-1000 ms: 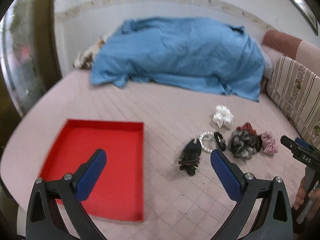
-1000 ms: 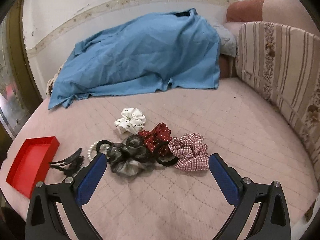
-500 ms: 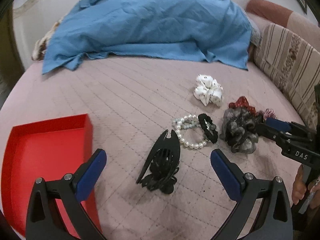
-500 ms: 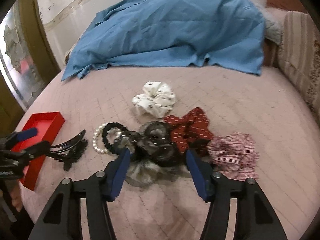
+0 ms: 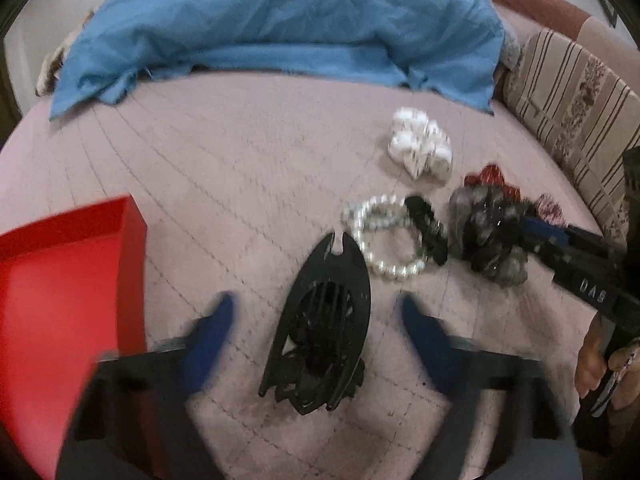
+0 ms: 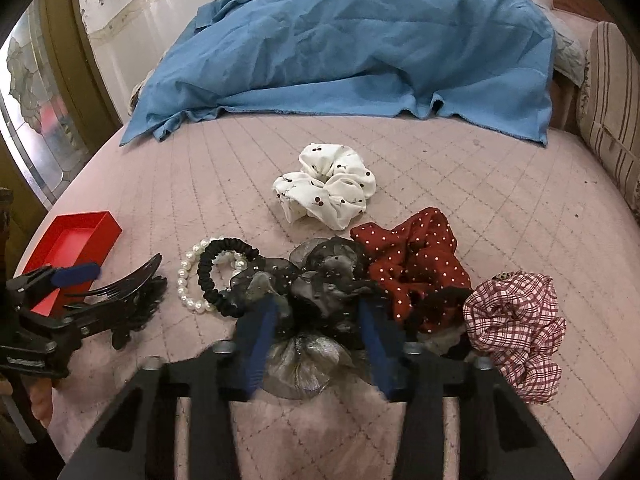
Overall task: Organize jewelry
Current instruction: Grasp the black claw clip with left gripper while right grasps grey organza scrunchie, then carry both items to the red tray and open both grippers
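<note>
Pink quilted bed (image 6: pixel 460 168) bearing blue sheet (image 6: pixel 360 40), red tray (image 5: pixel 60 280), scrunchies (image 6: pixel 326 184), pearl bracelet (image 5: pixel 380 236), hair claw (image 5: pixel 320 320).

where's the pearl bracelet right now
The pearl bracelet lies on the pink bedspread, left of centre in the right wrist view, between the black claw clip and grey scrunchie, overlapped by the black hair tie.

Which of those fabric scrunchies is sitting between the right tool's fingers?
The grey-black sheer scrunchie, straddled by the right gripper; the white, red dotted and pink checked ones lie outside.
</note>
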